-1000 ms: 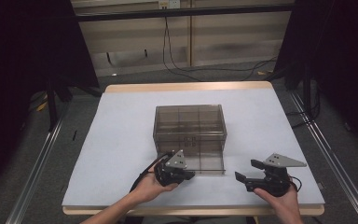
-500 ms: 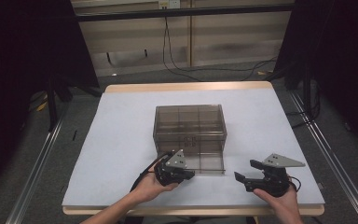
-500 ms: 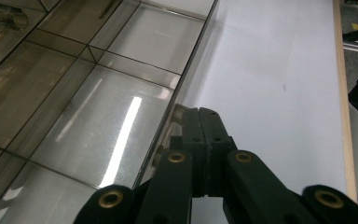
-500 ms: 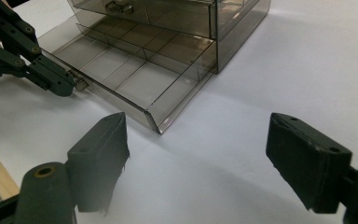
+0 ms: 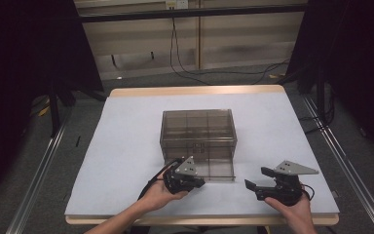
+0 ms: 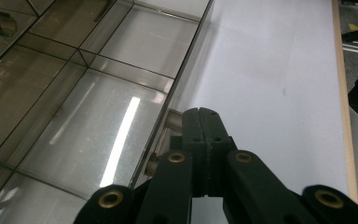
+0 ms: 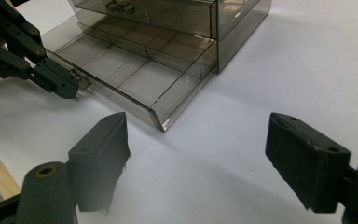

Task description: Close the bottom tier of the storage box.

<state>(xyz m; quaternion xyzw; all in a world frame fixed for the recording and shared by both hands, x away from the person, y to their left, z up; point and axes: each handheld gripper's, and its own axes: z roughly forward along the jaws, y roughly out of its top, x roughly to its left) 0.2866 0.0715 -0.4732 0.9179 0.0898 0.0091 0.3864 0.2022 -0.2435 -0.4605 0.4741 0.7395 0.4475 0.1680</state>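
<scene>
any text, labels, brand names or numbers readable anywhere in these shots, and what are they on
None can be read.
Smoky clear drawer box: no label or print on its walls, or on its pulled-out lower drawer.
Left gripper and right gripper: plain black jaws, no markings.
White table: bare, no writing.
Small pale plate on the back wall: too small and blurred to tell whether it carries text.

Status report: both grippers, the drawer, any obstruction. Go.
Left gripper shut at the drawer's metal handle. Right gripper open, empty, over the white table. Bottom drawer pulled out of the smoked plastic cabinet. Nothing in the way.
</scene>
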